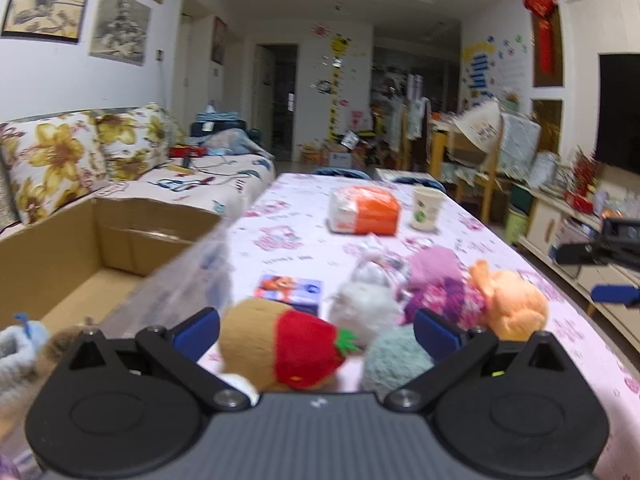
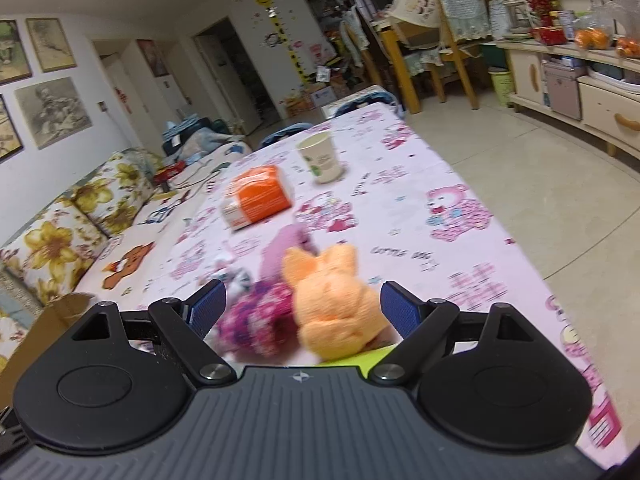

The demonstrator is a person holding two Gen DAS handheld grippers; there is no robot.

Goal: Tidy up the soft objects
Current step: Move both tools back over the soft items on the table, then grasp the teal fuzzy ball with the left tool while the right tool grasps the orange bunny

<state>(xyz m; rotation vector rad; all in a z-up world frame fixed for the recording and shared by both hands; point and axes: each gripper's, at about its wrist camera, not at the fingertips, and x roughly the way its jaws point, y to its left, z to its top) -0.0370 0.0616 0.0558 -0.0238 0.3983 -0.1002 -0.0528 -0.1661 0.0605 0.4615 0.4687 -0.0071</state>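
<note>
Soft toys lie grouped on the pink-print tablecloth point(image 1: 296, 200). My left gripper point(image 1: 316, 330) is open above a tan plush with a red strawberry point(image 1: 288, 346); a teal pom point(image 1: 394, 358), a white fluffy toy point(image 1: 362, 306), a purple-pink knit piece point(image 1: 440, 292) and an orange plush point(image 1: 510, 304) lie close by. My right gripper point(image 2: 304, 308) is open, with the orange plush point(image 2: 332, 304) and the magenta knit piece point(image 2: 256, 318) between its fingers, neither gripped. The other gripper's blue fingertip point(image 1: 614, 292) shows at the right edge.
An open cardboard box point(image 1: 108, 248) stands at the table's left, by a floral sofa point(image 1: 72, 156). An orange tissue pack point(image 1: 364, 210), a paper cup point(image 1: 426, 208) and a small blue card box point(image 1: 290, 290) sit on the table. Bare floor point(image 2: 540, 184) and cabinets lie to the right.
</note>
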